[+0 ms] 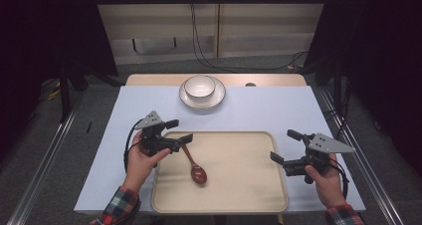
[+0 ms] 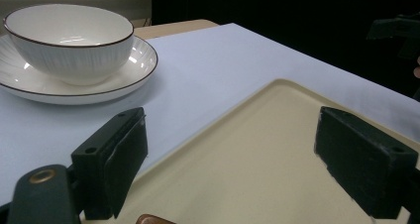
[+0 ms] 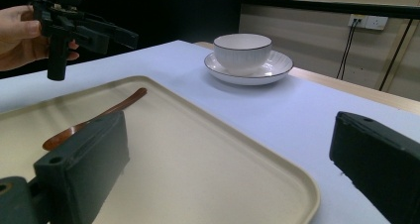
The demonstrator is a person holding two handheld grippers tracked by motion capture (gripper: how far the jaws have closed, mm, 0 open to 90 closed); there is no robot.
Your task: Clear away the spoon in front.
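high view, spoon: wooden spoon (image 1: 194, 164) lies in beige tray (image 1: 234, 195), left part, bowl end at 5 o'clock.
high view, left: left hand-held gripper (image 1: 180, 131) released, at handle tip, 11 o'clock of the spoon.
high view, right: right hand-held gripper (image 1: 282, 147) released, at tray's 3 o'clock edge.
left gripper view: jaws wide, nothing between; bowl (image 2: 69, 41) on plate (image 2: 29, 85) at 10 o'clock, on counter (image 2: 218, 75).
right gripper view: jaws apart; spoon at 9 o'clock.
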